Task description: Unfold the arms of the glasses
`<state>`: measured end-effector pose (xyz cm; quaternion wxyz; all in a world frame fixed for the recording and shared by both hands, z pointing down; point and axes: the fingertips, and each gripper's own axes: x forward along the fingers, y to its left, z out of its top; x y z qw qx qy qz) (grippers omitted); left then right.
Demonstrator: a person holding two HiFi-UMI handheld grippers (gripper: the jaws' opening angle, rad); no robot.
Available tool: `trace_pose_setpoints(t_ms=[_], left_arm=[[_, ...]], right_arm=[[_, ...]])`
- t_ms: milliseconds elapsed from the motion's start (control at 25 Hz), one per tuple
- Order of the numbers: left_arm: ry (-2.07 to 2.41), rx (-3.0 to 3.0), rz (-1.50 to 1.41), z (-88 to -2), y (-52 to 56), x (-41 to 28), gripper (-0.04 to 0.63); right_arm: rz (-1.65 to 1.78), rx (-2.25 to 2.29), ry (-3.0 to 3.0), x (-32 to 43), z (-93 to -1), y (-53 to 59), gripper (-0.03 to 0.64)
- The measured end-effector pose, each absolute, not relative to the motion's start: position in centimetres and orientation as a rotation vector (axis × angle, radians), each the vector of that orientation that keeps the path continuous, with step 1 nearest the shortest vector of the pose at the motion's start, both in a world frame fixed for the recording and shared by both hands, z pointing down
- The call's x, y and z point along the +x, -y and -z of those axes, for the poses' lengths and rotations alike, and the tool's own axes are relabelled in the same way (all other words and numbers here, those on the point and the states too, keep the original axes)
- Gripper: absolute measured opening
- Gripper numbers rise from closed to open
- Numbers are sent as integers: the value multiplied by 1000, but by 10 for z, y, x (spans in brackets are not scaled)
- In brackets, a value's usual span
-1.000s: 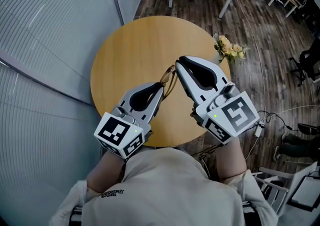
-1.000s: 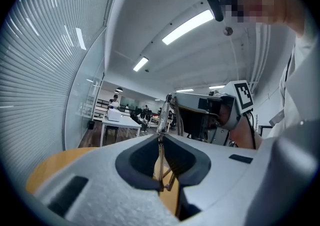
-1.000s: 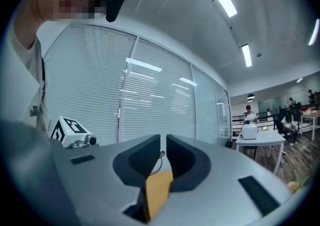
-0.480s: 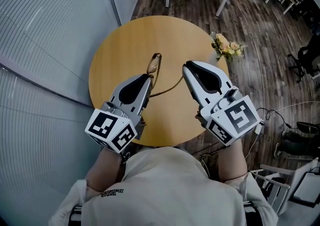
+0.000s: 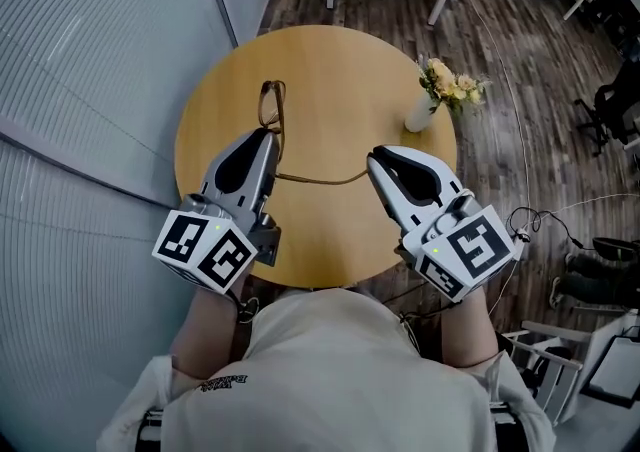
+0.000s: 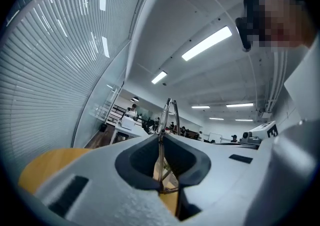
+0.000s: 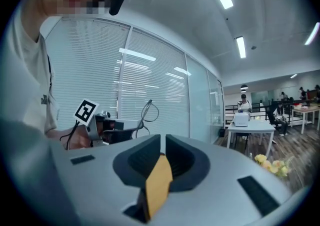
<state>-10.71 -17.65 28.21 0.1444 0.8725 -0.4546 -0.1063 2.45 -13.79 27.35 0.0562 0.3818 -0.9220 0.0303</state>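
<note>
Strain on the opened arm (image 5: 320,180) of the glasses (image 5: 270,105) was the main danger. The left hand-held gripper (image 5: 266,138) was clenched on the front of the glasses and held them over the left part of the round tabletop (image 5: 330,60). Part of the front stood up out of its jaws in the left gripper view. The opened arm ran across toward the right hand-held gripper (image 5: 374,156) and ended just beside that gripper's tip. The head view did not show whether the two touched. In the right gripper view the jaws stood a narrow slit apart with nothing seen between them, so that gripper looked released.

The other arm could not be made out and probably remained to be opened. Reaching for it, the right hand-held gripper could have snagged the opened arm and forced it past its stop, bending it where it joins the front. The left grip sat on a thin edge. Too hard a squeeze might have warped the glasses, and too light a one would have let them twist or drop to the tabletop once the second arm was pushed. Pulling that arm sideways rather than along its swing carried the same risk.
</note>
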Motion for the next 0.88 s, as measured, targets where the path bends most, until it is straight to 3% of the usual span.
trace_pose_setpoints(t_ms=[400, 880], left_arm=[[1322, 2542, 290, -282, 175, -104, 44], [1315, 2642, 161, -290, 169, -81, 41]], right_arm=[[-156, 1024, 2784, 20, -315, 111, 38], [-7, 968, 2795, 25, -288, 115, 40]])
